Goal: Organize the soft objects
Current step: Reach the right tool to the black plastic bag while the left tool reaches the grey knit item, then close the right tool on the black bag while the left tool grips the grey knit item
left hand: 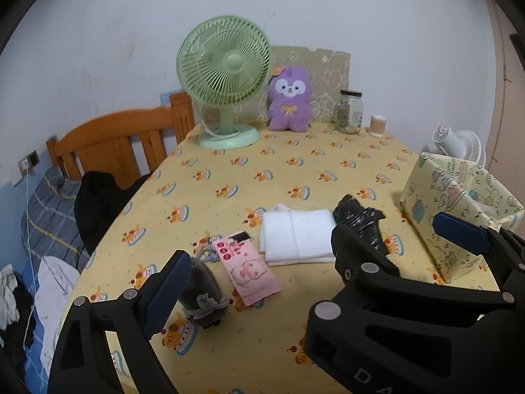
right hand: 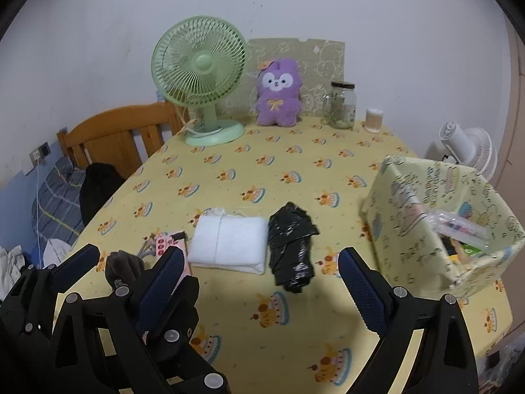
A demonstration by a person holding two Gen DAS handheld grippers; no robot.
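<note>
On the yellow tablecloth (left hand: 295,170) lie a folded white cloth (left hand: 297,238) (right hand: 229,244), a pink packet (left hand: 249,269) (right hand: 164,243), a dark grey soft pouch with a drawstring (left hand: 203,295) (right hand: 124,267) and a black plastic-wrapped bundle (left hand: 359,221) (right hand: 292,246). A patterned fabric box (left hand: 459,210) (right hand: 436,226) stands at the right with some items inside. My left gripper (left hand: 311,262) is open above the cloth and packet. My right gripper (right hand: 262,289) is open, low over the table in front of the black bundle. It also shows in the left wrist view (left hand: 387,233).
A green fan (left hand: 226,78) (right hand: 200,75), a purple plush toy (left hand: 288,98) (right hand: 279,93), a glass jar (left hand: 351,111) (right hand: 343,105) and a small container (left hand: 377,126) stand at the back. A white fan (right hand: 469,147) is beyond the box. A bed with a wooden headboard (left hand: 115,141) is left.
</note>
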